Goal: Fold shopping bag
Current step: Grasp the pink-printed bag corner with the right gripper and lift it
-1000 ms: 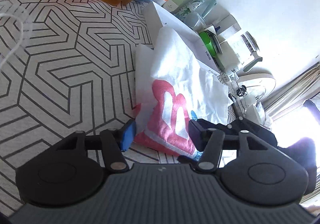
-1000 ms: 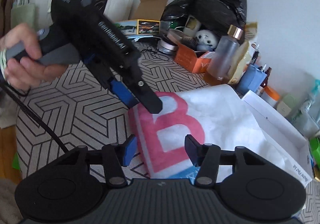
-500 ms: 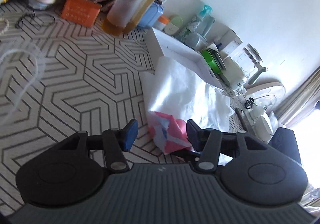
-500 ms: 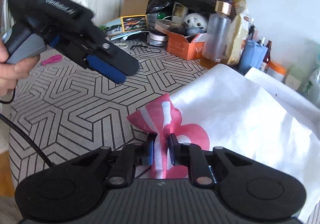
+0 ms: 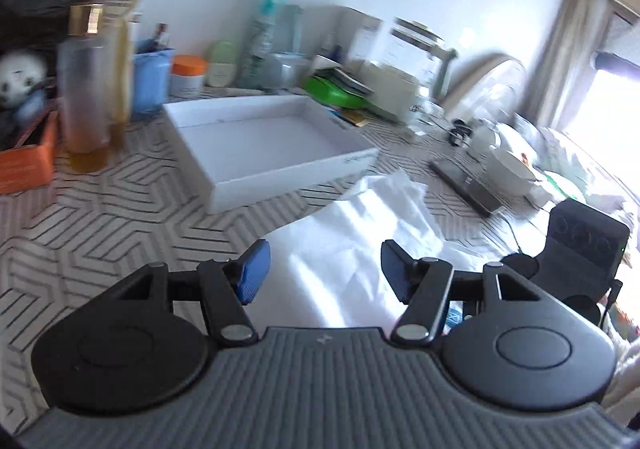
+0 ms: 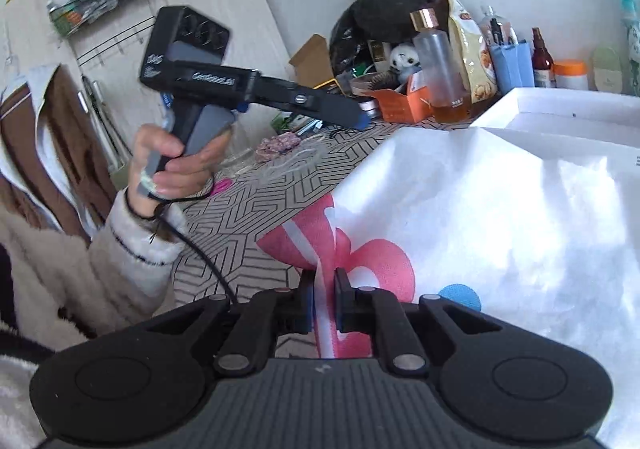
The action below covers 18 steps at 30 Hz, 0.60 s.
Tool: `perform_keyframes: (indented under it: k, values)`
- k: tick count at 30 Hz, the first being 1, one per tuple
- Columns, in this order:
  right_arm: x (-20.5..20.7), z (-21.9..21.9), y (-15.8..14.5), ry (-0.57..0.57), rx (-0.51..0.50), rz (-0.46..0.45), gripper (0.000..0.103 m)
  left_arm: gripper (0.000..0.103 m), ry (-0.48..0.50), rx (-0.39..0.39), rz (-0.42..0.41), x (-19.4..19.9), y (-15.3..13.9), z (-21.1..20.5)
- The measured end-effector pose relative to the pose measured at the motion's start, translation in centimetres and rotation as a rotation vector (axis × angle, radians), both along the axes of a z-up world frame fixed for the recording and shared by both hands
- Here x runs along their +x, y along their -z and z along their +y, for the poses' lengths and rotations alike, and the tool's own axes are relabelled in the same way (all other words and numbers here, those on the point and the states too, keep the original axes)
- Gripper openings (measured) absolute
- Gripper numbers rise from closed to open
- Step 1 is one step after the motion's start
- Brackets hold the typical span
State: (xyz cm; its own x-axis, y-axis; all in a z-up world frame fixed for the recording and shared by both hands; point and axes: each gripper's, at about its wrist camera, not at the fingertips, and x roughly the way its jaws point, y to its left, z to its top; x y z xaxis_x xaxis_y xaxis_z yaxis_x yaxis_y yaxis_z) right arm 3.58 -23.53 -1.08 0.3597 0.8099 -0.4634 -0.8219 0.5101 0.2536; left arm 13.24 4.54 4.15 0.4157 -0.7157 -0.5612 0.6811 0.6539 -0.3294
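the shopping bag point(image 6: 500, 217) lies on the patterned desk point(image 6: 256, 201), its pink-printed edge pinched in the right gripper point(image 6: 323, 305). the left gripper point(image 5: 322, 269) hangs above the bag, jaws opening, nothing between them. a fold looks underway; next, carry that edge across. the white box point(image 5: 260, 141) and bottles crowd the far side.

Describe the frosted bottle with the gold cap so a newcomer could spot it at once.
Start at the white wall behind the patterned table. Left of the open white box stands the frosted bottle, with a yellow snack pouch behind it. It alone has a shiny gold cap and amber liquid at its base.
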Motion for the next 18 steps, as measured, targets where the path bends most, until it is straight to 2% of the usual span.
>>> perform_keyframes:
  k: [2, 6, 14, 18]
  values:
    - [-1.8, -0.7, 0.0, -0.013, -0.014, -0.048, 0.01, 0.06, 0.045, 0.048, 0.041, 0.4, 1.3, -1.9]
    - [-3.8, -2.7, -0.1, 0.036, -0.009, -0.06, 0.01, 0.059, 0.02, 0.231, 0.088, 0.2, 4.9, -3.7]
    - [-4.8, -4.5, 0.8, 0.281, -0.045, -0.04, 0.011, 0.061, -0.038, 0.274, -0.003, -3.8, 5.7, -3.6]
    - [-4.4, -5.1, 1.2, 0.381, 0.001, 0.006, 0.013, 0.061, -0.065, 0.277, -0.024, -5.7, 5.7, -3.5]
